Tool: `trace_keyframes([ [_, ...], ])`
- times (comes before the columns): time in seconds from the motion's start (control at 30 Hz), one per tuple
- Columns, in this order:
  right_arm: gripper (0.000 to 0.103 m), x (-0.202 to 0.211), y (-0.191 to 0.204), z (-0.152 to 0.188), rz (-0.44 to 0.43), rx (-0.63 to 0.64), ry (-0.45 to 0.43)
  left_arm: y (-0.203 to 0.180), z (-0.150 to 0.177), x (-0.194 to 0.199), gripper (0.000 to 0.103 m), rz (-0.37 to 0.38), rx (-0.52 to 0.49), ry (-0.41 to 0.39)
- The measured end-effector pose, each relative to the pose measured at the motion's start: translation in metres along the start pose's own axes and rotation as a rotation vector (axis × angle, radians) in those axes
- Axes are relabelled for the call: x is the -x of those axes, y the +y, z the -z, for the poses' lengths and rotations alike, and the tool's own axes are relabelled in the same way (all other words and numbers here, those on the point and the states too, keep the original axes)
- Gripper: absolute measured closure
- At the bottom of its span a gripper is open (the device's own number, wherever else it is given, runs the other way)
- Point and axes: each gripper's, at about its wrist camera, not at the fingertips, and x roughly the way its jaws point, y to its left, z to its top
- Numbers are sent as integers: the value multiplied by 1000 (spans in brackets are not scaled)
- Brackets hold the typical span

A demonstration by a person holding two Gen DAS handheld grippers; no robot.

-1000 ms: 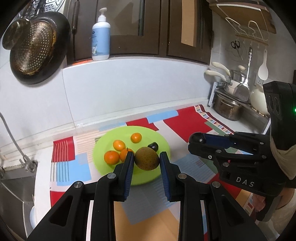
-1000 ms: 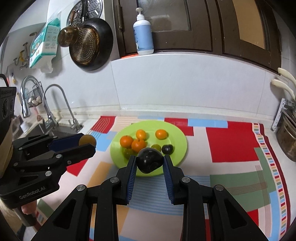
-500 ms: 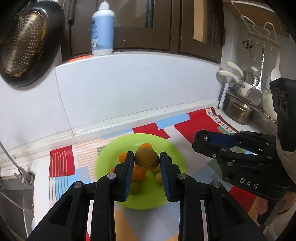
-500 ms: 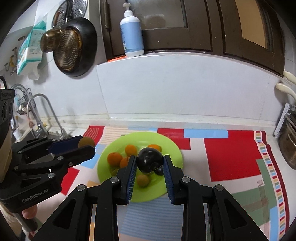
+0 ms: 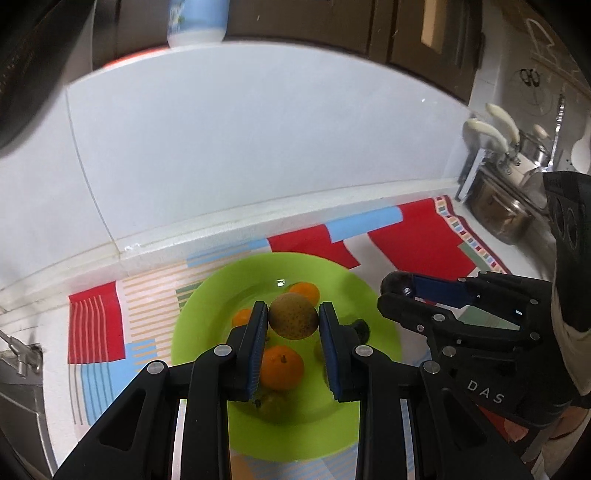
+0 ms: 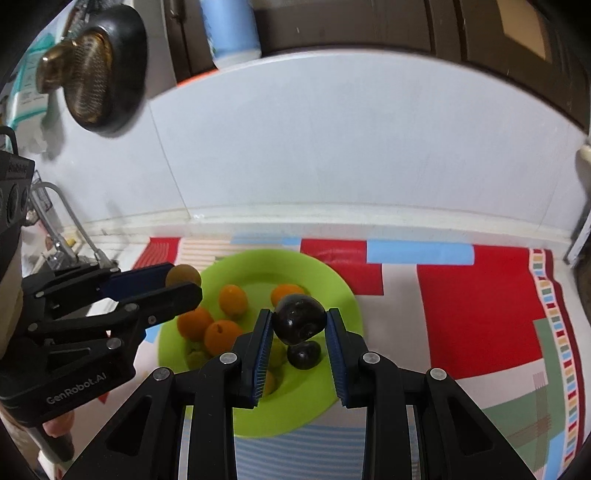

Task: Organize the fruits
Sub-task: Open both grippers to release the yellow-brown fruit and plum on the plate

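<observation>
My left gripper (image 5: 292, 320) is shut on a brown-green round fruit (image 5: 292, 319) and hangs over the lime green plate (image 5: 207, 295). Below it on the plate lie several oranges (image 5: 281, 367) and small green fruits. My right gripper (image 6: 299, 324) is shut on a dark purple plum (image 6: 299, 323), also above the green plate (image 6: 332, 291). A second dark plum (image 6: 303, 353) lies on the plate just under it, beside several oranges (image 6: 221, 336). Each gripper shows in the other's view: the right gripper (image 5: 410, 291) at the right, the left gripper (image 6: 181, 282) at the left.
The plate rests on a colourful patchwork mat (image 6: 480, 314) on the counter, close to the white tiled wall (image 6: 332, 147). A sink tap (image 6: 70, 225) stands left, a pan (image 6: 99, 74) hangs above it. Pots and utensils (image 5: 509, 206) sit at the right. A soap bottle (image 5: 195, 22) stands on the ledge.
Both grippers have moved forward and down toward the plate, keeping their fruits; the plate and wall now look larger and closer.
</observation>
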Motion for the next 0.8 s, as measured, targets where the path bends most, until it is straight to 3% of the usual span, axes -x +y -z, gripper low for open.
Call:
trace_keyframes([
  [0.53,73,-62,-11,-1,4,6,117,2,-3,-54,74,-46,-26,125],
  [0.8,73,-76,-11,1,4,8,141,4,0,-58,69,-76,-38,122],
])
